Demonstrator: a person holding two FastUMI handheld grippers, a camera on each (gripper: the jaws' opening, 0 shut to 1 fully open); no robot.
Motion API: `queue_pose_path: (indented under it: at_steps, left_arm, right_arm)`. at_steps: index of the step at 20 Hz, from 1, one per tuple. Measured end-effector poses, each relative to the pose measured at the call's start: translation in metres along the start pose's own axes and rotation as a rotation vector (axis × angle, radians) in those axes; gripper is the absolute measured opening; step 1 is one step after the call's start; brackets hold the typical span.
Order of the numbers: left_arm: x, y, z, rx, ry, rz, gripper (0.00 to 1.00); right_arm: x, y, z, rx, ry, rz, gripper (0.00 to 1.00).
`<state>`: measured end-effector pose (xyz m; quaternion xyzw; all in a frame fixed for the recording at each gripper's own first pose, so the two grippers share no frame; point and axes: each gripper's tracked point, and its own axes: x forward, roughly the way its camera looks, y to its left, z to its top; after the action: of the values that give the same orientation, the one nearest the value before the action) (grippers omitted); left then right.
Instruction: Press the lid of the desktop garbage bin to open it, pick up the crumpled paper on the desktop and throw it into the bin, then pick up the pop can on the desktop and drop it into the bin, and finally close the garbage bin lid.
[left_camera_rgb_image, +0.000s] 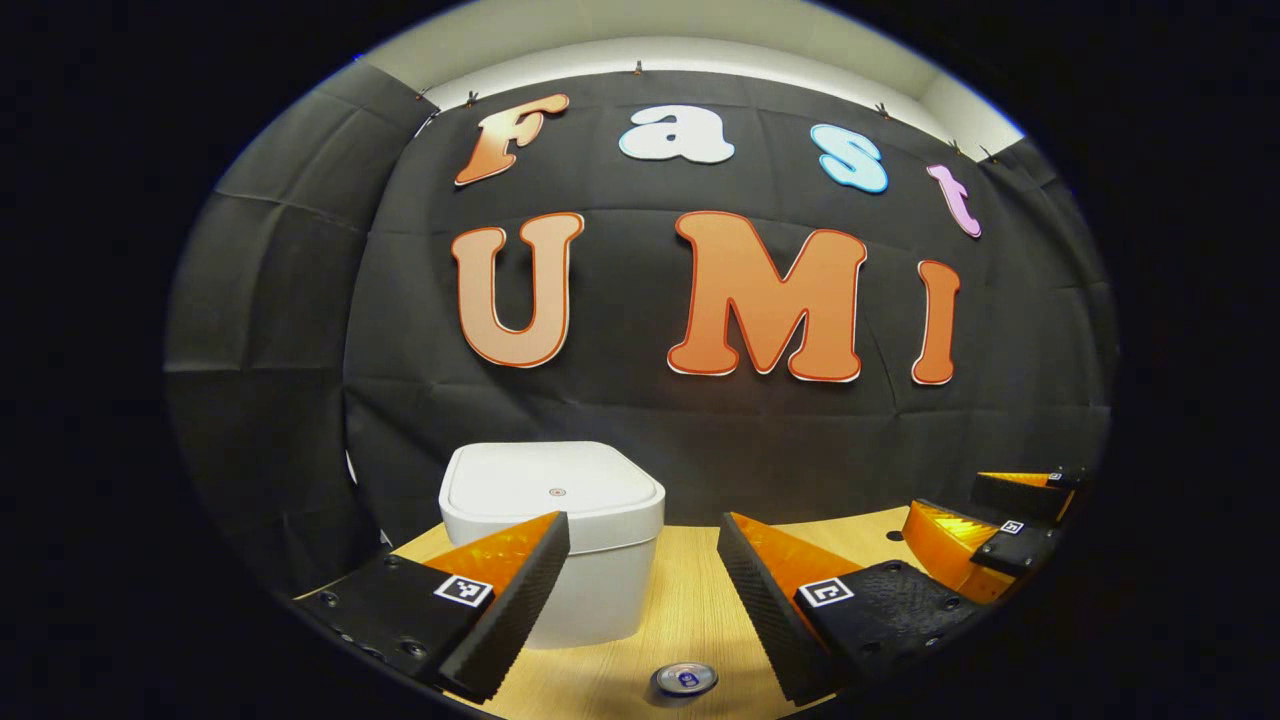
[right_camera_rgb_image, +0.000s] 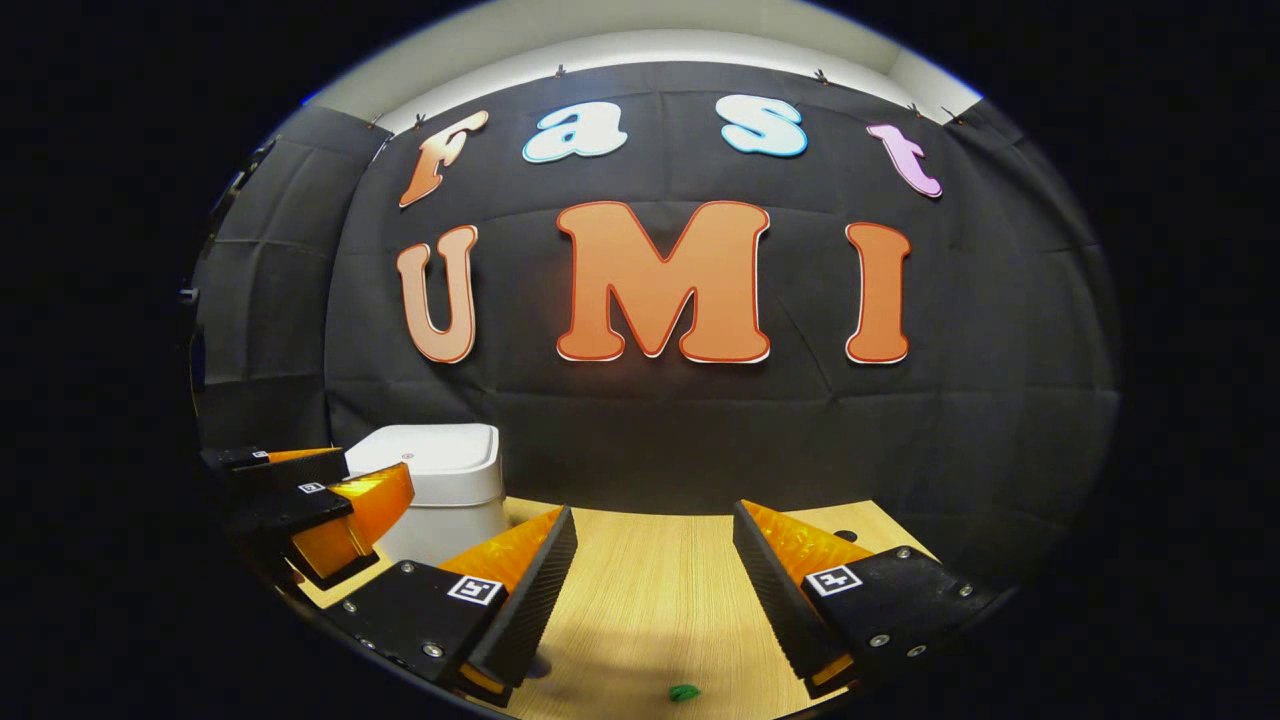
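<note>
The white garbage bin (left_camera_rgb_image: 555, 530) stands on the wooden desktop (left_camera_rgb_image: 690, 610) with its lid down, a small round mark at the lid's middle. My left gripper (left_camera_rgb_image: 645, 560) is open above the desk, its left finger in front of the bin's right side. The pop can (left_camera_rgb_image: 685, 678) stands upright just below and between its fingers, top showing. In the right gripper view the bin (right_camera_rgb_image: 440, 475) sits at the left, and a small green crumpled paper (right_camera_rgb_image: 684, 691) lies on the desk below my open right gripper (right_camera_rgb_image: 655, 560). Nothing is held.
The right gripper (left_camera_rgb_image: 1000, 520) hangs at the right edge of the left gripper view; the left gripper (right_camera_rgb_image: 325, 490) shows beside the bin in the right gripper view. A small dark hole (right_camera_rgb_image: 845, 536) marks the desktop's far right. The booth wall stands close behind the bin.
</note>
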<state>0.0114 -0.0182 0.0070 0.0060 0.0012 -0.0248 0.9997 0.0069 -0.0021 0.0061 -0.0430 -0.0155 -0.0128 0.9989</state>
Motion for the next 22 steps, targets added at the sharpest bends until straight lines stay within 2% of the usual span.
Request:
queue_pose_path:
  at_steps: [22]
  left_arm:
    - [0.002, 0.010, 0.006, 0.013, -0.003, 0.020, 0.95]
  right_arm:
    - [-0.002, -0.011, -0.002, -0.004, 0.013, -0.019, 0.94]
